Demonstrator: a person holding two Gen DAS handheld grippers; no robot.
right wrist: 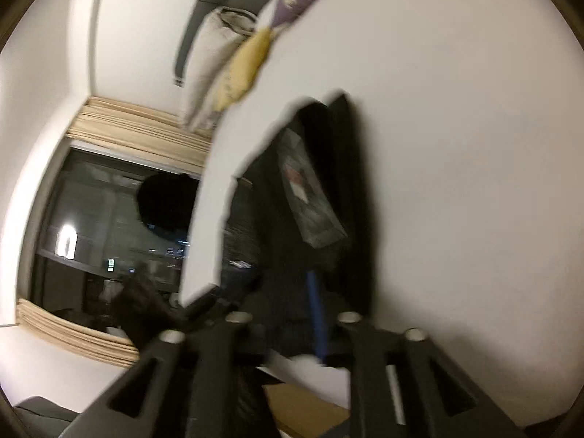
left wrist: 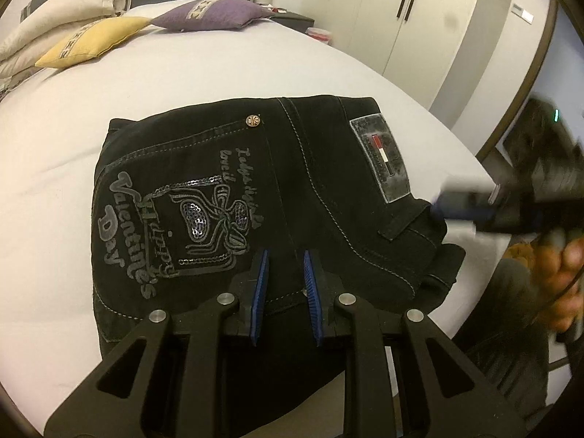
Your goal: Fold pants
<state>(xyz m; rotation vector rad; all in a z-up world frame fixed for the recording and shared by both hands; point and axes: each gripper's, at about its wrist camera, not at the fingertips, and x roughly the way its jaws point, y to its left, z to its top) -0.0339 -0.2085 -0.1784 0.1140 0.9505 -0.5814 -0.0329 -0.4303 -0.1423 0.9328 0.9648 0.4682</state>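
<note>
Black jeans point(left wrist: 292, 189) lie folded into a compact block on the white bed point(left wrist: 54, 168), back pocket print and a grey brand patch point(left wrist: 381, 157) facing up. My left gripper point(left wrist: 286, 273) hovers over the near edge of the jeans, jaws slightly apart, holding nothing. My right gripper point(left wrist: 460, 208) shows blurred at the right by the jeans' waistband corner. In the tilted, blurred right wrist view the jeans point(right wrist: 328, 189) fill the space ahead of the right gripper point(right wrist: 292, 292); one blue fingertip point(right wrist: 315, 310) shows, and its jaw state is unclear.
Yellow point(left wrist: 91, 40) and purple point(left wrist: 215, 12) pillows and a folded duvet point(left wrist: 62, 11) lie at the bed's head. White wardrobe doors point(left wrist: 419, 18) stand behind the bed. The bed's right edge point(left wrist: 485, 168) is close to the jeans. A dark window point(right wrist: 120, 226) shows in the right wrist view.
</note>
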